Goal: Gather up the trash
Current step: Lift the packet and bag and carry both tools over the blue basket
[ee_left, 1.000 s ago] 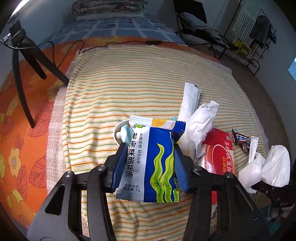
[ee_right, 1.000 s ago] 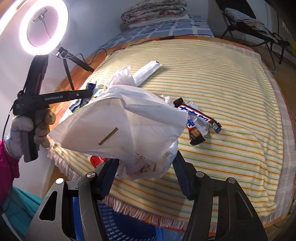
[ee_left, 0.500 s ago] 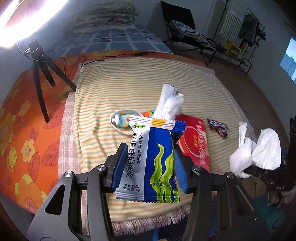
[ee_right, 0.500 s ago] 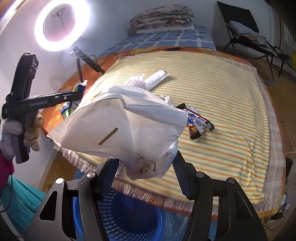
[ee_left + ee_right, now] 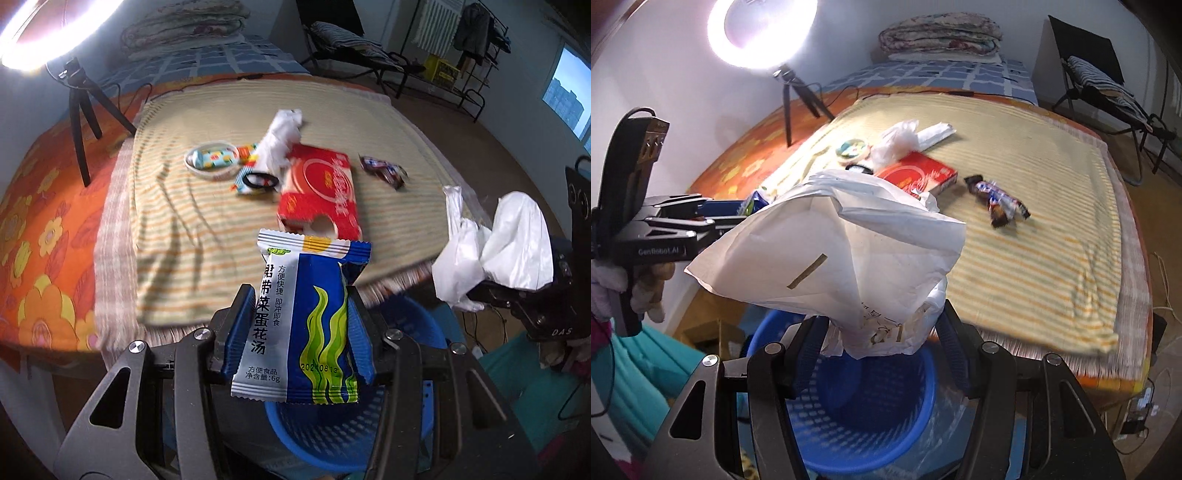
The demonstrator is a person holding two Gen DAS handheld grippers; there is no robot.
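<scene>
The left tool (image 5: 300, 325) pinches a blue and silver foil soup packet with green wavy stripes (image 5: 301, 317) between its two blue-padded fingers (image 5: 240, 328), the packet standing upright with its printed face toward the camera. Directly below this tool sits a round blue plastic mesh basket (image 5: 332, 435), its rim showing under the packet's lower edge. Ahead of the tool lies the bed with a yellow striped towel-like cover (image 5: 177, 206), and on it rest a flat red cardboard box (image 5: 321, 188), a crumpled white plastic wrapper (image 5: 279, 142) beyond the box, a small round white lid with a colourful print (image 5: 212, 160) to the left of the wrapper, and a dark chocolate bar wrapper (image 5: 382, 171) to the right of the box.

The right tool (image 5: 882, 343) is closed on a large crumpled white paper bag (image 5: 827, 254), gripped near its lower bunched end, with thin white plastic film bunched alongside it. The same blue basket (image 5: 864, 417) lies right beneath this tool. To this tool's left, the left tool (image 5: 683, 221) shows side-on, held in a gloved hand (image 5: 646, 291). Ahead on the bed are the red box (image 5: 916, 175) and the chocolate wrapper (image 5: 997, 201). A lit ring light on a black tripod (image 5: 762, 29) stands at the far left of the bed.
</scene>
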